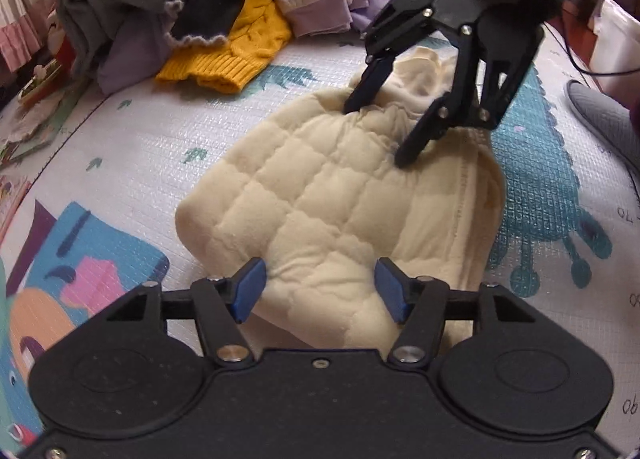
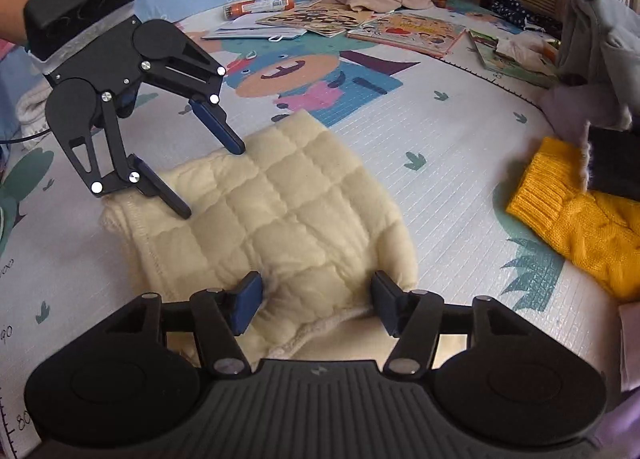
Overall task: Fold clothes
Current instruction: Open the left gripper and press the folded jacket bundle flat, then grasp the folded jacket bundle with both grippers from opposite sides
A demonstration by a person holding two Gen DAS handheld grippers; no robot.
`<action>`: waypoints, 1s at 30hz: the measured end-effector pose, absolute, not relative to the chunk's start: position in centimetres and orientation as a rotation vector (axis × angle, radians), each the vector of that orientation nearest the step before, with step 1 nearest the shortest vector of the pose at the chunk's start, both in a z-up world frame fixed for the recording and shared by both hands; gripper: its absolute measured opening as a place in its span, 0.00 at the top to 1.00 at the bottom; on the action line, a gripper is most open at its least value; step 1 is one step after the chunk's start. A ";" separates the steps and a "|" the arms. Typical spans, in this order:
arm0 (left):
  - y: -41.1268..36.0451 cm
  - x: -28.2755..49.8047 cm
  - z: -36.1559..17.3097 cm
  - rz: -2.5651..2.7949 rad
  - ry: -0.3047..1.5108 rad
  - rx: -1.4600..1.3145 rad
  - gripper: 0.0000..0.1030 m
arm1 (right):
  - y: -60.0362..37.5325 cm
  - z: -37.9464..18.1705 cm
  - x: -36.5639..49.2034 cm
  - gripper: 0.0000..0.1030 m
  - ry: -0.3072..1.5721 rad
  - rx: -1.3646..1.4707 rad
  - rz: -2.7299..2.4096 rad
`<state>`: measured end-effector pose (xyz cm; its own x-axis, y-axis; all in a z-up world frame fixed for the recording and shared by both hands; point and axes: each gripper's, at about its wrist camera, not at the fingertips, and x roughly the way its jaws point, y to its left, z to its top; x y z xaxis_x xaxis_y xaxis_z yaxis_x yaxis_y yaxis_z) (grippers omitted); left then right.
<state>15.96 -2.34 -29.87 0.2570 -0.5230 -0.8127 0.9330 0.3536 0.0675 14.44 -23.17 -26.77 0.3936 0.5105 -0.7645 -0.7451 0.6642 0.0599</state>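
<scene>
On the play mat (image 1: 120, 163), our cream padded garment (image 1: 320, 195) lies under both spread grippers, left gripper (image 1: 320, 291) and right gripper (image 2: 316, 303), neither squeezing.

Cream garment (image 1: 320, 195): soft quilted fleece, matt, stitched squares, overlocked hem. Yellow sweater (image 2: 580, 227): chunky cable knit, ribbed cuff. Play mat (image 2: 460, 147): printed foam, faint sheen, fine embossed grid. Left gripper (image 1: 320, 291): matt black plastic, grainy, bright metal screws, blue rubbery pads. Picture books (image 2: 404, 31): glossy card.
</scene>
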 end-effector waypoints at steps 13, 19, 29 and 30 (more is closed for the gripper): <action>0.1 18.3 -26.6 -0.926 0.949 0.243 0.34 | -25.7 -23.6 12.5 0.39 0.807 -0.092 0.695; 4.4 18.8 -26.8 -0.761 1.081 -0.071 0.33 | -31.7 -23.1 11.7 0.34 0.877 0.178 0.499; 6.1 20.4 -29.9 -0.654 1.236 -0.391 0.30 | -36.3 -27.0 12.8 0.26 1.018 0.550 0.317; 6.1 20.7 -30.2 -0.652 1.244 -0.410 0.30 | -36.6 -27.4 12.9 0.25 1.035 0.582 0.294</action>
